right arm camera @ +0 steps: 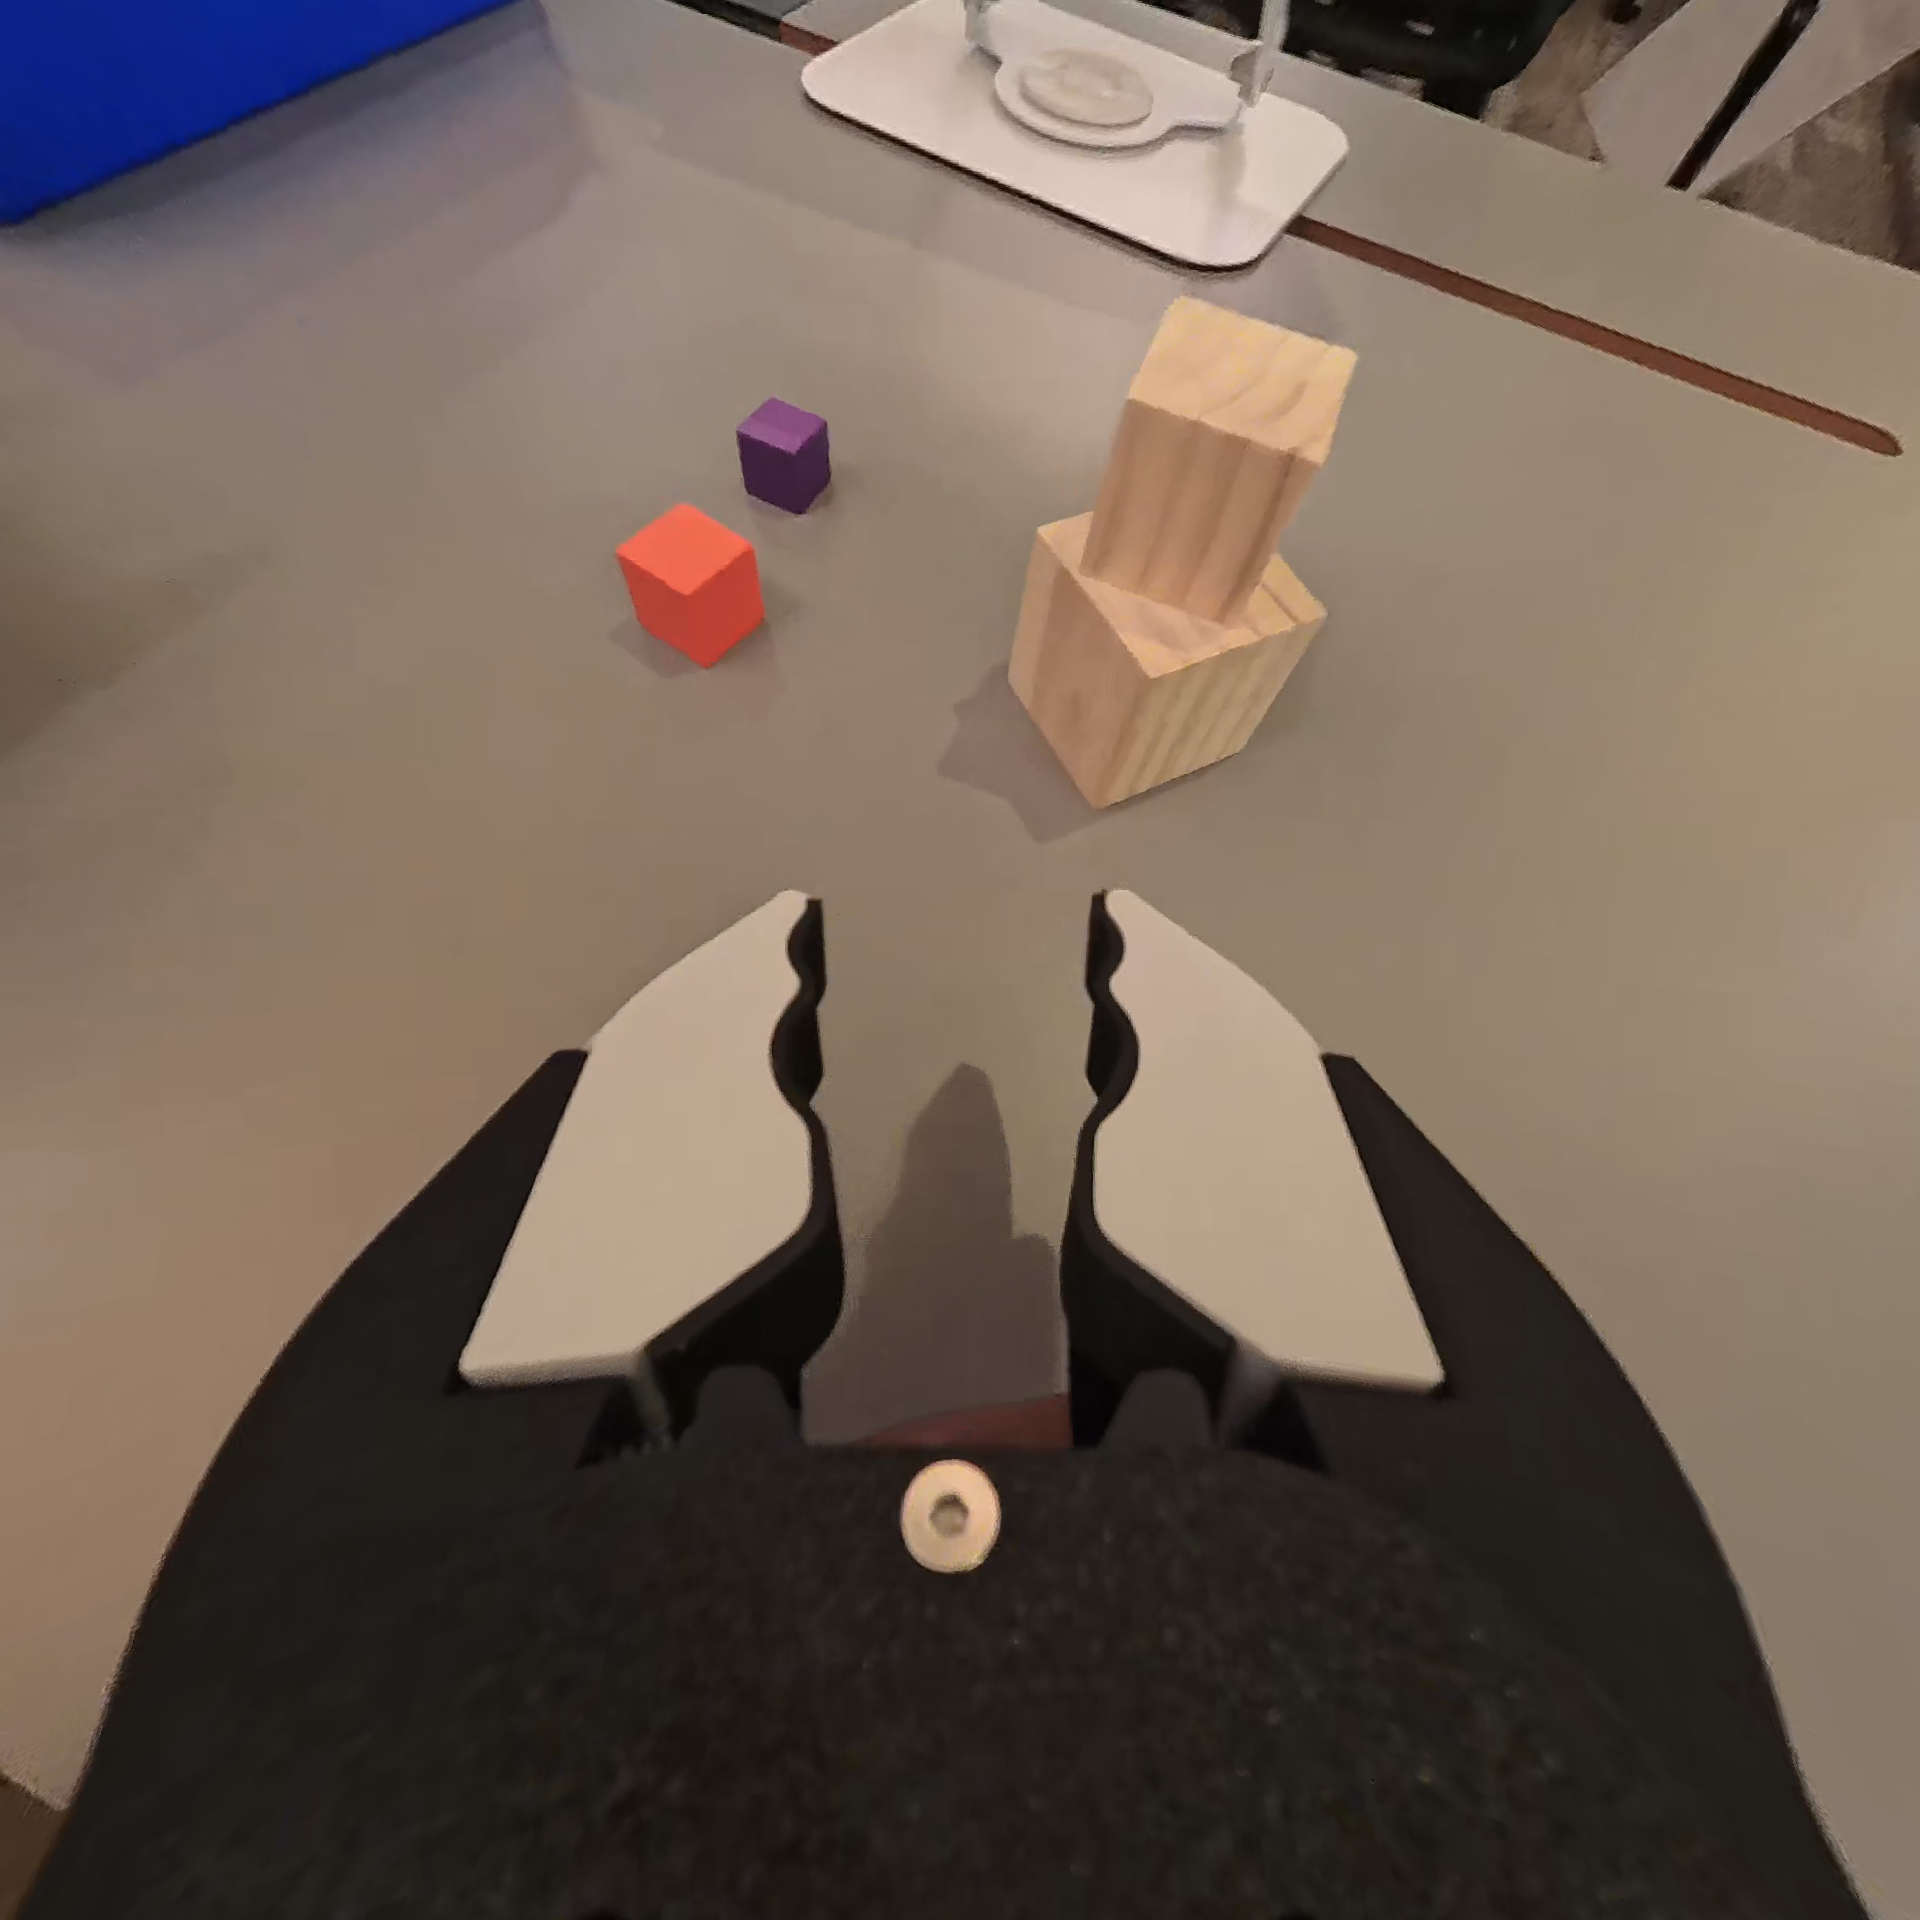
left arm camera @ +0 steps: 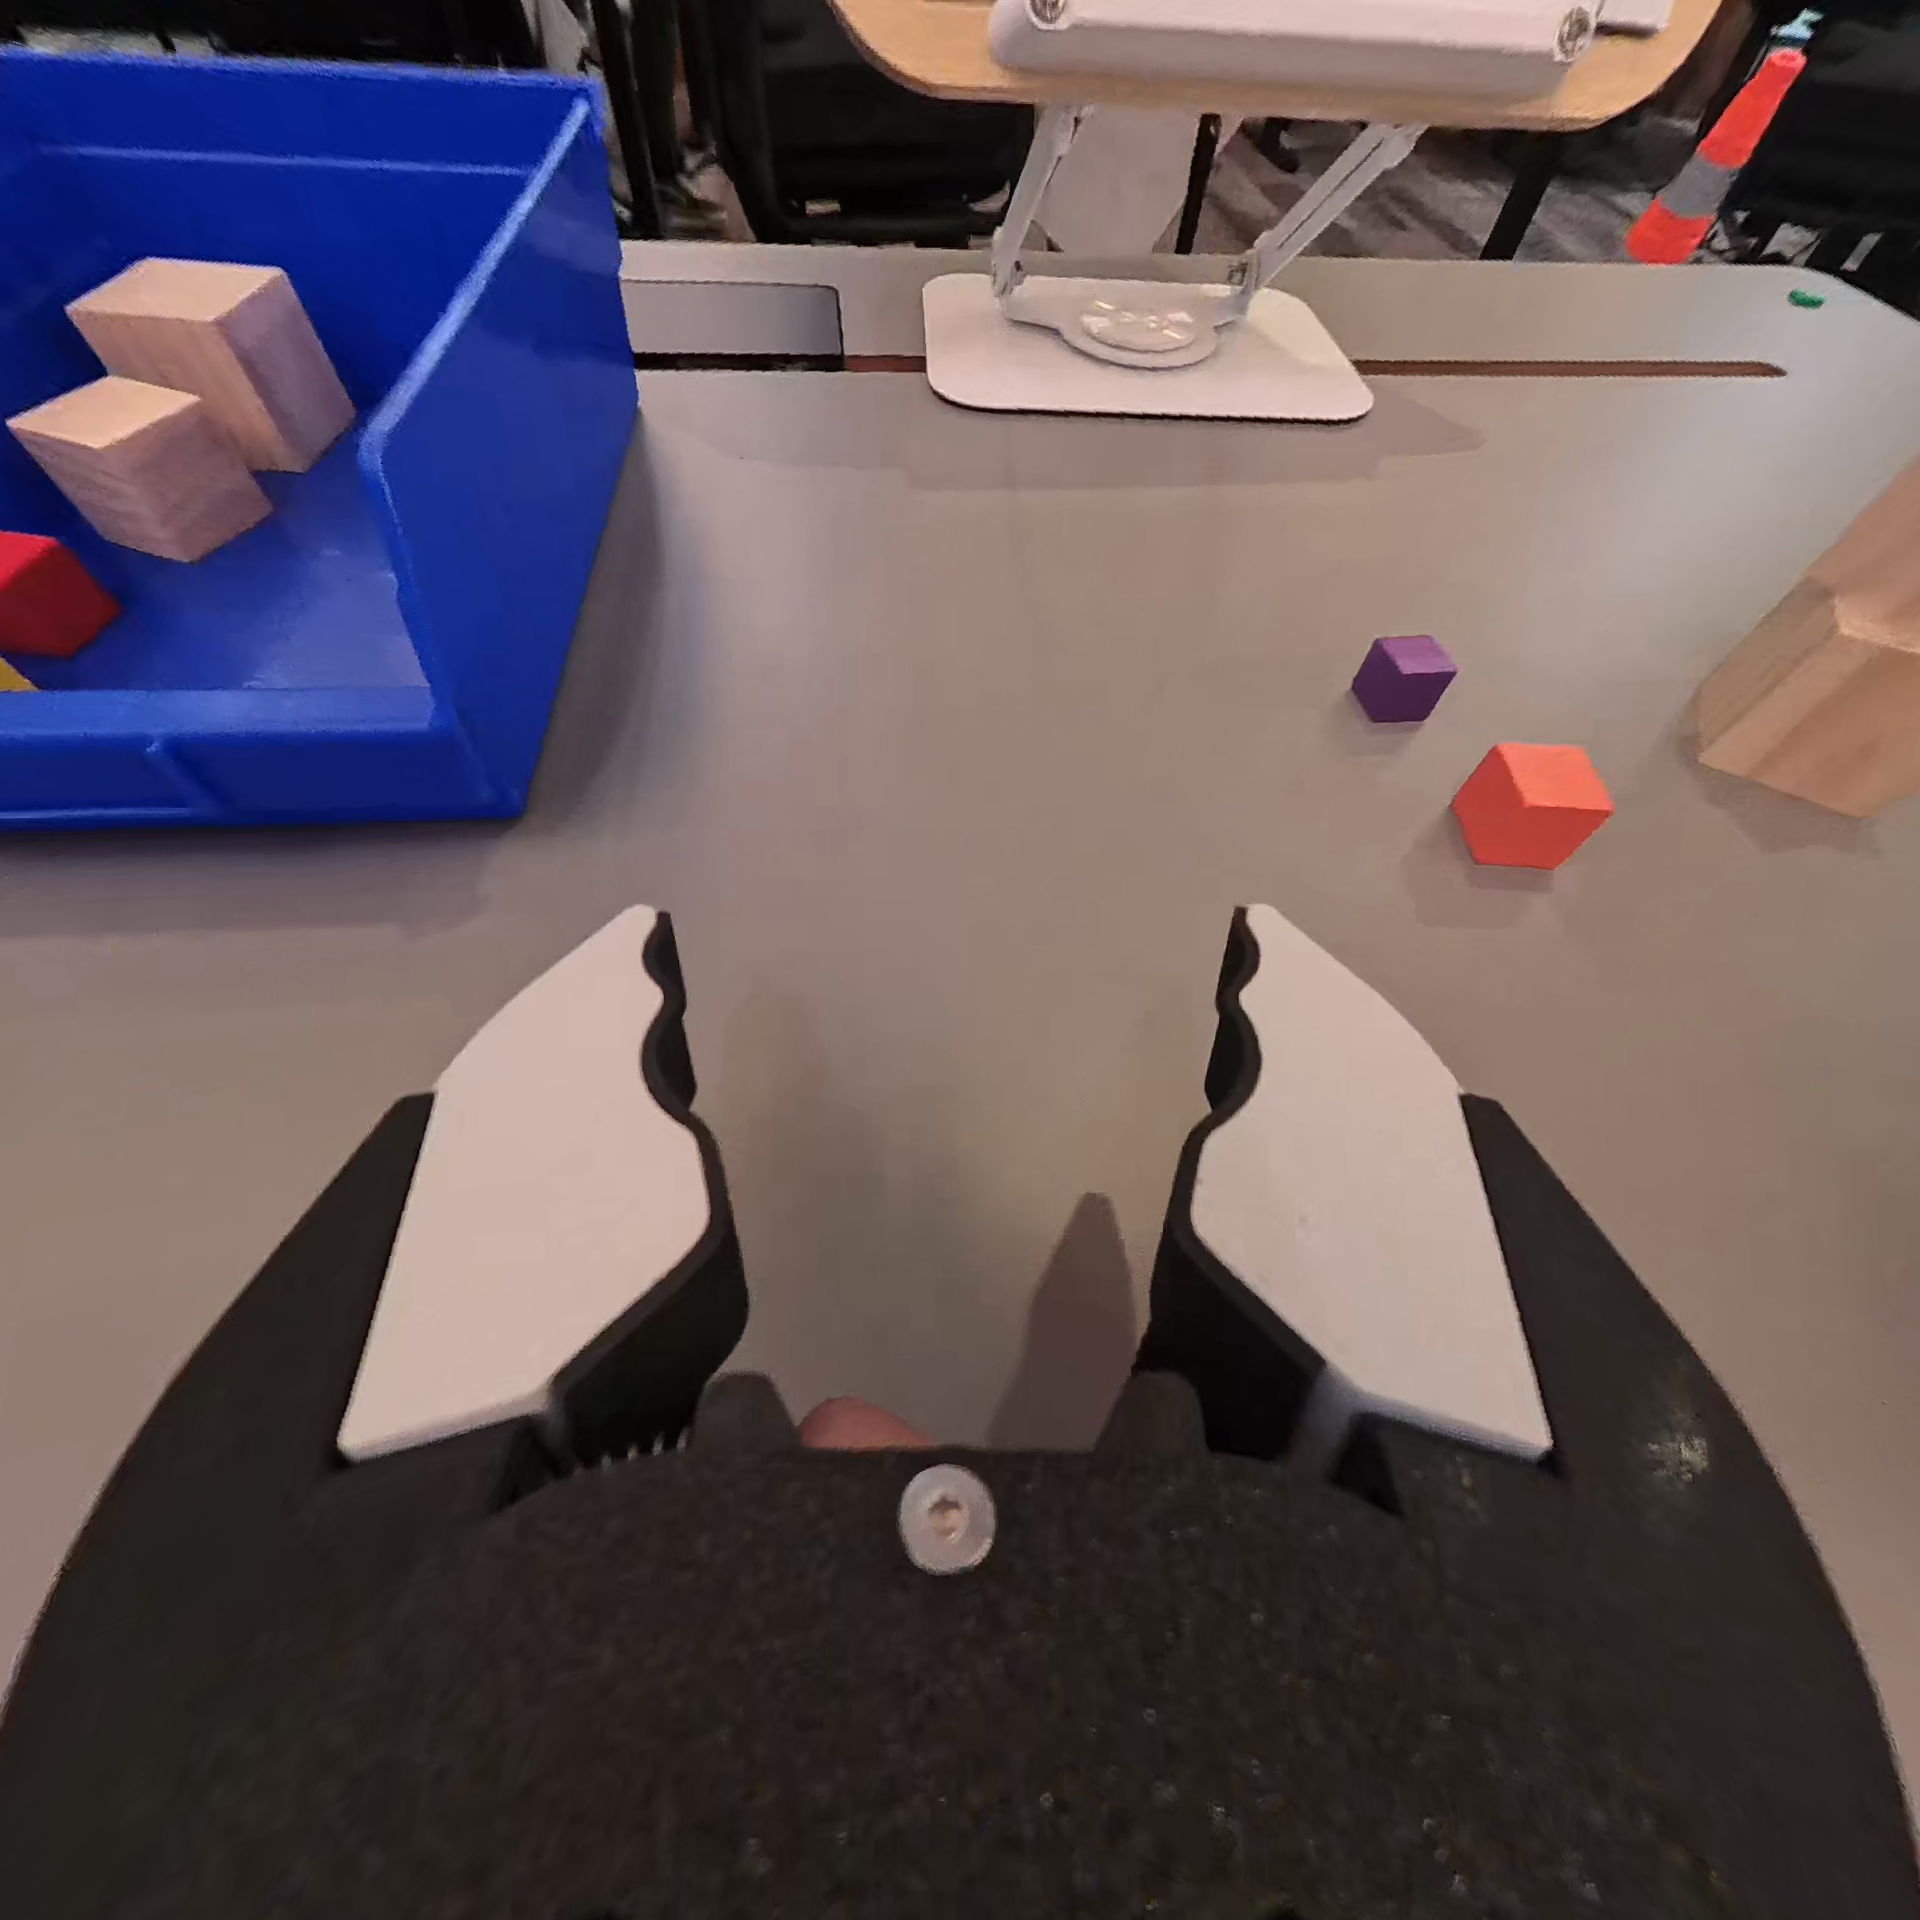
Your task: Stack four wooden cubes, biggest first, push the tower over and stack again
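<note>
Cubes for the tower stand on the grey bench [right arm camera: 364,831]: two plain wooden ones are stacked, the large cube [right arm camera: 1153,691] on the bench and the medium cube [right arm camera: 1210,468] on top of it, turned a little so its corners do not line up with those below. Two small painted ones lie loose to the left of the stack, an orange cube [right arm camera: 691,582] and, just behind it, a purple cube [right arm camera: 784,454]; they are near each other but apart, and clear of the stack.

Both grippers hang above bare bench and hold nothing. The left gripper [left arm camera: 951,925] has its jaws spread wide, and the right gripper [right arm camera: 956,909] has a narrower gap between its jaws, also empty. Open grey surface lies between the right gripper and the stack, and around the two small cubes on every side.

At the far left a blue bin [left arm camera: 488,436] sits on the bench with its near wall low. Inside it are two more plain wooden blocks [left arm camera: 208,364], touching each other, a red block [left arm camera: 47,597] and a sliver of something yellow at the picture's edge. Toward the far edge of the bench a white stand base [left arm camera: 1143,358] rests beside a long dark slot [right arm camera: 1621,343].
</note>
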`<state>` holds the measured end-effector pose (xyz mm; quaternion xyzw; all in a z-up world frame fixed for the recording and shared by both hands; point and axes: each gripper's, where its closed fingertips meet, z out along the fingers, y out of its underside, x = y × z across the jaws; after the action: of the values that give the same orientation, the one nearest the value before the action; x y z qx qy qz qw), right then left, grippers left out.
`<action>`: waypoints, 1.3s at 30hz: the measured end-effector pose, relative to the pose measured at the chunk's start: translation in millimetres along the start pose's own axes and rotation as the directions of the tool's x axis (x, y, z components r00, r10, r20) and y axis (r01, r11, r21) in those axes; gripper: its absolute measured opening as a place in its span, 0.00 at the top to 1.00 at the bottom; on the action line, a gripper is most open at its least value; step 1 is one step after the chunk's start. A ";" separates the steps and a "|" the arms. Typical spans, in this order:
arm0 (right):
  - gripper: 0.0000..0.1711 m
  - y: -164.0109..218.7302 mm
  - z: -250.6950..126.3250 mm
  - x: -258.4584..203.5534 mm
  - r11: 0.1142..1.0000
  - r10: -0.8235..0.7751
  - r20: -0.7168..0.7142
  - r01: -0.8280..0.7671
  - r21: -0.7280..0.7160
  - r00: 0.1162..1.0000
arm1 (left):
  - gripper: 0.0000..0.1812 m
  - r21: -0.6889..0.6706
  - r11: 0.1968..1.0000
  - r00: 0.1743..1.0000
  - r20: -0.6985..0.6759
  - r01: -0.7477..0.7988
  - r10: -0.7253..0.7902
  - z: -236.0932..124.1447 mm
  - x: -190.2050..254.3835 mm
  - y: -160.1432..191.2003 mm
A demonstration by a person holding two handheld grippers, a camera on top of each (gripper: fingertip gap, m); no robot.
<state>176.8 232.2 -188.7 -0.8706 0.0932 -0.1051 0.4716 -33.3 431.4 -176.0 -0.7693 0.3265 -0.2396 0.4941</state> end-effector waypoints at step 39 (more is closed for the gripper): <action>0.59 9.0 -1.2 18.4 0.997 0.073 -0.116 -0.072 0.015 0.991 | 0.55 0.034 0.995 0.991 -0.089 -0.097 0.100 -12.2 23.5 2.5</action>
<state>193.6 221.6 -193.9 -0.8564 0.1515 -0.1392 0.4736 -26.6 405.8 -172.4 -0.7331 0.3825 -0.2542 0.5016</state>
